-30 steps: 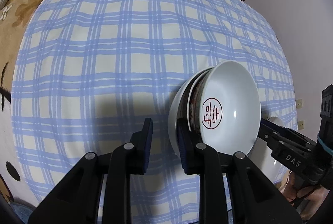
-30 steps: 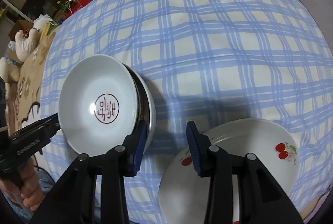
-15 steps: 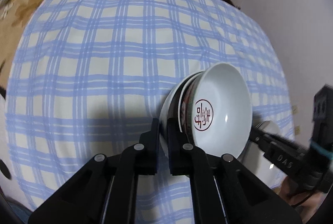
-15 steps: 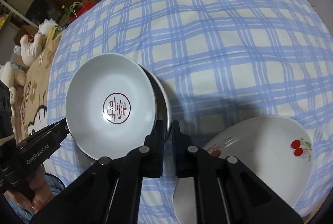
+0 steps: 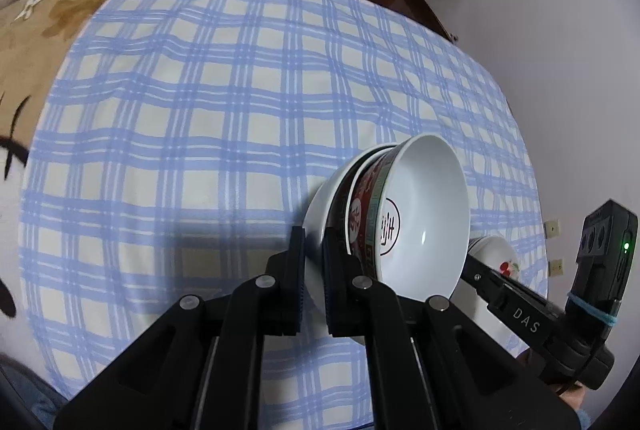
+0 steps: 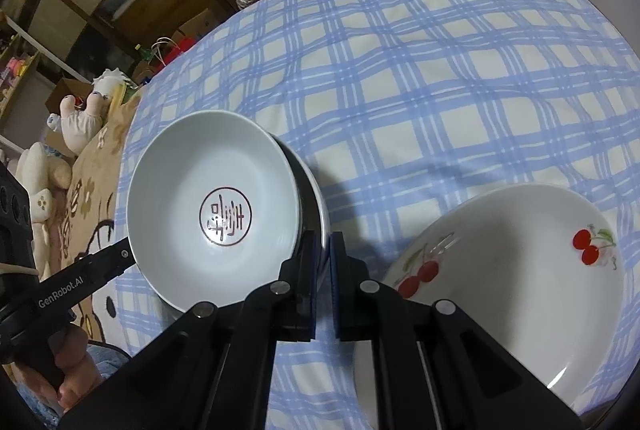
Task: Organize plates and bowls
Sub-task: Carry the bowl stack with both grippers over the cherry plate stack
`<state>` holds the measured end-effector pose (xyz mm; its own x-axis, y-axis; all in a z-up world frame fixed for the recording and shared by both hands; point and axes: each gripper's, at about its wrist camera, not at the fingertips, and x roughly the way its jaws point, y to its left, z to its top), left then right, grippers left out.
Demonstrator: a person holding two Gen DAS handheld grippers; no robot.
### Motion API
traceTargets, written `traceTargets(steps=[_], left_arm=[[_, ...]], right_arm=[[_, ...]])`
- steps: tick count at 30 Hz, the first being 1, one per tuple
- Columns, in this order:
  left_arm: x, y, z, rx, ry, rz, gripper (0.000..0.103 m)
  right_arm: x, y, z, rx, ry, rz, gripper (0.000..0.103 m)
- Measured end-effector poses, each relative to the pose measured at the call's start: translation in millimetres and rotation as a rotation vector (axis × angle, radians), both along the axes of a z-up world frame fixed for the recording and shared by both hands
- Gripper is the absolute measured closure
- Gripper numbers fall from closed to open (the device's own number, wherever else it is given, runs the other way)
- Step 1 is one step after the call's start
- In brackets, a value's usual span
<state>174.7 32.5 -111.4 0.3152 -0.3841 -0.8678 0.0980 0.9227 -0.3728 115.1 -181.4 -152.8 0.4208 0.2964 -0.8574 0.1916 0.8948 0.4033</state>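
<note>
Your left gripper (image 5: 313, 262) pinches the rim of the white plate (image 5: 320, 206) under the stacked bowls (image 5: 424, 214) at lower right of the checked tablecloth (image 5: 240, 110). Your right gripper (image 6: 323, 270) pinches its opposite rim; the cherry plate (image 6: 520, 290) lies right.

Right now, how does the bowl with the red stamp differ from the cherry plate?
The bowl is deep and carries one round red stamp at its center; the cherry plate is shallow, wider, with cherries painted near its rim. The bowl sits nested in other dishes, pinched at the edges by both claws; the plate lies alone on the checked cloth. Both are glossy white.
</note>
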Motion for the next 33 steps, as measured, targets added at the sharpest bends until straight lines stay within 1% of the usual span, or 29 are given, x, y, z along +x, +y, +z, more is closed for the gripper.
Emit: traceTargets(steps=[1,4,8,13,19,22,26,30,33], left_arm=[[-2.5,1.1,3.1,0.0,-0.01,-0.002,0.097],[-6.2,4.8,9.2,-0.033,-0.019,0.011,0.097],[-10.7,-2.3,22.5,-0.049,-0.046,0.006,0.097],[-18.5,-20.8,41.7,-0.065,-0.075,-0.016,0.097],[-35.9,-56.2,61.8,-0.067,-0.111,-0.065,0.097],[-44.6,-73.6,63.6,-0.068,-0.12,-0.092,0.097],[-55.6,-99.2,59.7,-0.079,-0.108,-0.128,0.097],[-67.0,-124.3,52.9,-0.071,-0.108,-0.168,0.097],[-73.4,-139.6,43.6,-0.073,-0.088,-0.194,0.097]], right_arm=[[-0.7,-0.2,2.2,0.002,-0.004,0.002,0.094],[-2.6,-1.7,11.5,0.001,-0.02,-0.007,0.095],[-9.6,-10.7,27.9,0.005,-0.044,-0.02,0.095],[-22.7,-27.9,51.5,-0.011,-0.079,-0.043,0.095],[-48.3,-57.3,68.8,-0.019,-0.092,-0.098,0.095],[-62.3,-74.1,72.3,-0.027,-0.092,-0.121,0.095],[-82.0,-96.0,72.3,-0.036,-0.087,-0.155,0.095],[-100.5,-115.5,65.3,-0.036,-0.073,-0.193,0.095],[-111.3,-130.5,58.4,-0.031,-0.063,-0.209,0.095]])
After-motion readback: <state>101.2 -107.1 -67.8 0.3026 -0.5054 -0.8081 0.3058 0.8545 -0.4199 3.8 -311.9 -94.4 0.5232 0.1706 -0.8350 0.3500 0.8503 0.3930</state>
